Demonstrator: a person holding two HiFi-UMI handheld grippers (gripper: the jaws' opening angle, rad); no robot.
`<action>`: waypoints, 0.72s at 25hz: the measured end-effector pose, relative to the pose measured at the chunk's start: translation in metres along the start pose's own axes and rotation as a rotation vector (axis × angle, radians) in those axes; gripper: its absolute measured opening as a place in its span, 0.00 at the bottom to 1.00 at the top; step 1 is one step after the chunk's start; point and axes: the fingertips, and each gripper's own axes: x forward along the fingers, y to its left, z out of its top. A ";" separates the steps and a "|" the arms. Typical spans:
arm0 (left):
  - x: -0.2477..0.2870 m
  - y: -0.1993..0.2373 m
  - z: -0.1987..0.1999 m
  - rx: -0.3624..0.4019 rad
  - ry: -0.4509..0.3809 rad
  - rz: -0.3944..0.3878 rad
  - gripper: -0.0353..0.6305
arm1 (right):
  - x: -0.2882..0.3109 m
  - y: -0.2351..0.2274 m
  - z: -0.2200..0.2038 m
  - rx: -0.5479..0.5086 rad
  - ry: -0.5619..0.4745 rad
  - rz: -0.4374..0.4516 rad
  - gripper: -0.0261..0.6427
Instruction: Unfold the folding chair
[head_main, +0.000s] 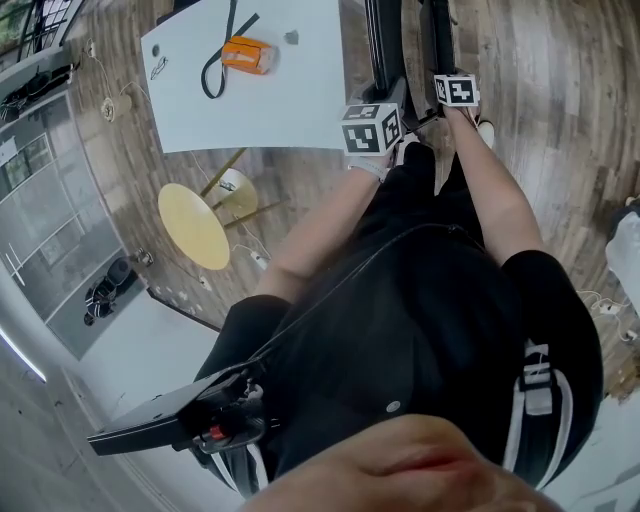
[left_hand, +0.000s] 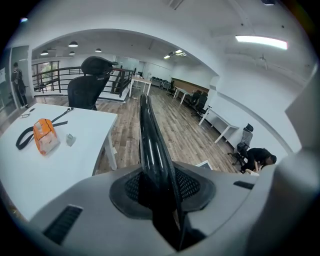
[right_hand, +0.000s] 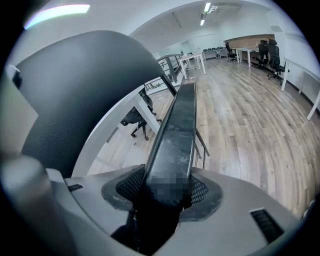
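Black chair (head_main: 384, 40) upright in front of person (head_main: 430, 330), near white desk (head_main: 300, 95). Left gripper (left_hand: 160, 197) pinches thin chair edge, jaws narrow. Right gripper (right_hand: 167, 197) holds fat chair bar, jaws wider. Wood floor (head_main: 550, 90) under all.

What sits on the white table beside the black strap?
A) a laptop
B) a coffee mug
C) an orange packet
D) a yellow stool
C: an orange packet lies on the white table beside the black strap. The yellow stool stands on the floor, not on the table.
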 end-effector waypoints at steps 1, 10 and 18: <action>0.001 0.002 0.000 -0.005 -0.001 -0.001 0.19 | -0.001 -0.007 -0.001 0.006 -0.005 0.010 0.36; 0.008 0.049 -0.020 -0.118 0.028 -0.029 0.18 | -0.014 -0.090 -0.026 0.120 -0.027 0.177 0.36; 0.023 0.066 -0.032 -0.143 0.043 -0.069 0.19 | -0.018 -0.157 -0.046 0.188 -0.061 0.340 0.36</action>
